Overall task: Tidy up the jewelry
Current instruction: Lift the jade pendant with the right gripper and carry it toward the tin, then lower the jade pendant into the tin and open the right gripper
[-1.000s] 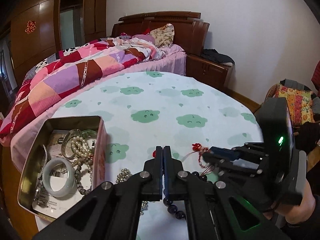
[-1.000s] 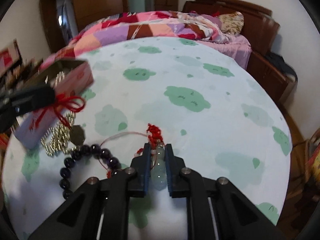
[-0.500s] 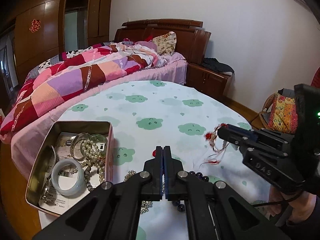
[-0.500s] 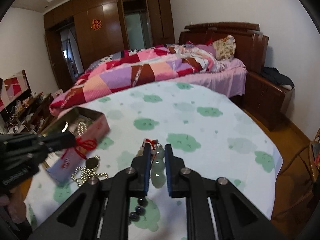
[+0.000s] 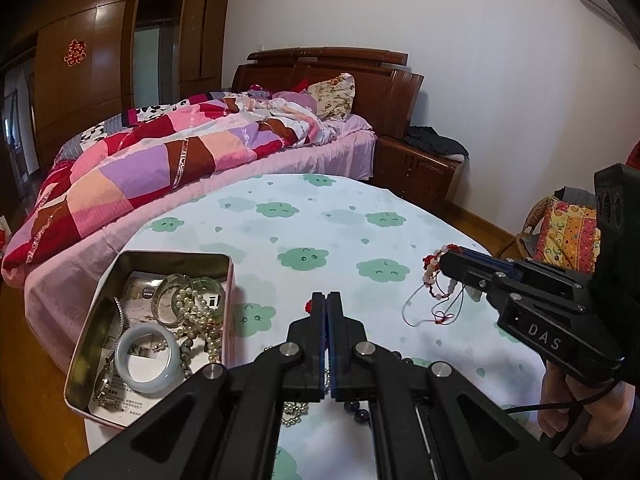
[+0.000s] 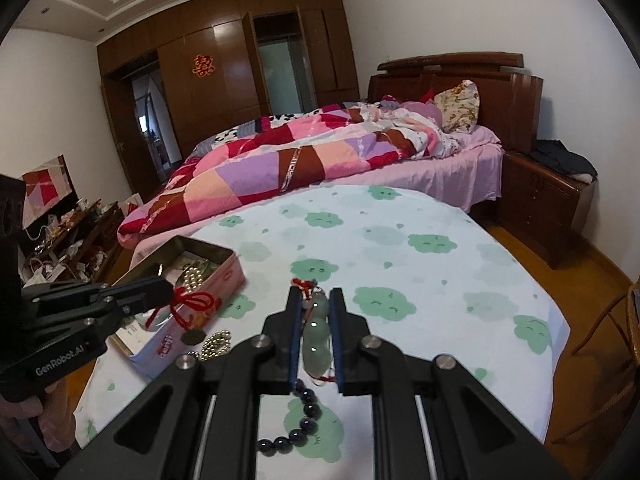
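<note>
We see the right hand-held gripper (image 6: 316,306) pinching a pale green jade pendant (image 6: 316,336) between its fingers. The pendant's long axis runs along the fingers, pointing forward and away from the camera, with its red knotted cord (image 6: 303,283) sticking out past the fingertips. In the left wrist view the same right hand-held gripper (image 5: 444,260) is raised above the counter (image 5: 320,224), and the cord with small pink beads (image 5: 430,276) dangles in loops below its tip.

The left hand-held gripper (image 5: 327,300) has its fingers pressed together on a red knotted string (image 6: 192,304); from the right wrist view that string hangs from the tip of the left hand-held gripper (image 6: 168,289), with a dark coin-like charm (image 6: 193,336) at its lower end, just above the counter.

On the counter's cloud-print cloth a dark bead bracelet (image 6: 298,420) lies below the right hand-held gripper, and a pile of gold-coloured beads (image 6: 216,345) sits beside the open tin box (image 5: 100,312). The tin stands at the counter's left edge, well to the left of the pendant, and holds a pale jade bangle (image 5: 146,358), a pearl strand (image 5: 196,316) and clear bangles (image 5: 170,292).
</note>
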Tool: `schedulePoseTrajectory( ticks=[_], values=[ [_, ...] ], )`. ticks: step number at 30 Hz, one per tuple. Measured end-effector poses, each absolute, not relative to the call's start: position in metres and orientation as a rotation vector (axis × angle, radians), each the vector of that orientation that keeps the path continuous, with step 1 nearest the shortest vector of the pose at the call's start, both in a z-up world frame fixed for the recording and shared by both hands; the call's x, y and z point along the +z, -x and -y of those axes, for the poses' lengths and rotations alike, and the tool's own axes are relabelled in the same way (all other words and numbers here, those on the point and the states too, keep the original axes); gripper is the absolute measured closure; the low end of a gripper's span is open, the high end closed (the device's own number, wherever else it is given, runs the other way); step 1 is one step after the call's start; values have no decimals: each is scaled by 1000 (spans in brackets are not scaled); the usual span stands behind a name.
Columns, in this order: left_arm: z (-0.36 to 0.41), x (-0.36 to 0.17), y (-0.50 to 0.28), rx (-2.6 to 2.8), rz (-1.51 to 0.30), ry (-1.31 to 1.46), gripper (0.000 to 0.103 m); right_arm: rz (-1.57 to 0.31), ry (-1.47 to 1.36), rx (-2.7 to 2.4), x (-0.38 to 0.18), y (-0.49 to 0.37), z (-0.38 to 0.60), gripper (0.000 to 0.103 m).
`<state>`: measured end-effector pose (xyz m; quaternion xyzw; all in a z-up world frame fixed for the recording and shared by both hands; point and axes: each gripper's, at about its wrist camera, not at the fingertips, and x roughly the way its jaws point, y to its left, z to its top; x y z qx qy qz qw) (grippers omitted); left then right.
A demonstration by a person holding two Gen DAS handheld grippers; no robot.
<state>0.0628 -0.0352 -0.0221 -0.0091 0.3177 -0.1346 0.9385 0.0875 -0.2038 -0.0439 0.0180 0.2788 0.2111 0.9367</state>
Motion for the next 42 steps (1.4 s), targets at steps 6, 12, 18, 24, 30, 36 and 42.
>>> schedulePoseTrajectory(
  ticks=[6, 12, 18, 24, 30, 36, 42],
  values=[
    [24, -17, -61, -257, -638, 38, 103, -562, -15, 468, -36, -86, 189, 88],
    [5, -11, -60, -229, -625, 73, 103, -551, 15, 509, -26, -86, 167, 88],
    [-14, -5, -59, -194, -609, 89, 103, -533, 27, 555, -13, -88, 144, 88],
    [-30, -1, -57, -163, -597, 105, 103, -532, 55, 609, -6, -92, 117, 88],
    [-47, -1, -61, -130, -593, 120, 103, -538, 97, 651, -4, -94, 92, 88],
    [-65, -3, -65, -94, -592, 137, 103, -553, 122, 685, -7, -97, 71, 88],
    [-81, -8, -72, -73, -600, 145, 103, -569, 147, 703, -12, -98, 53, 88]
  ],
)
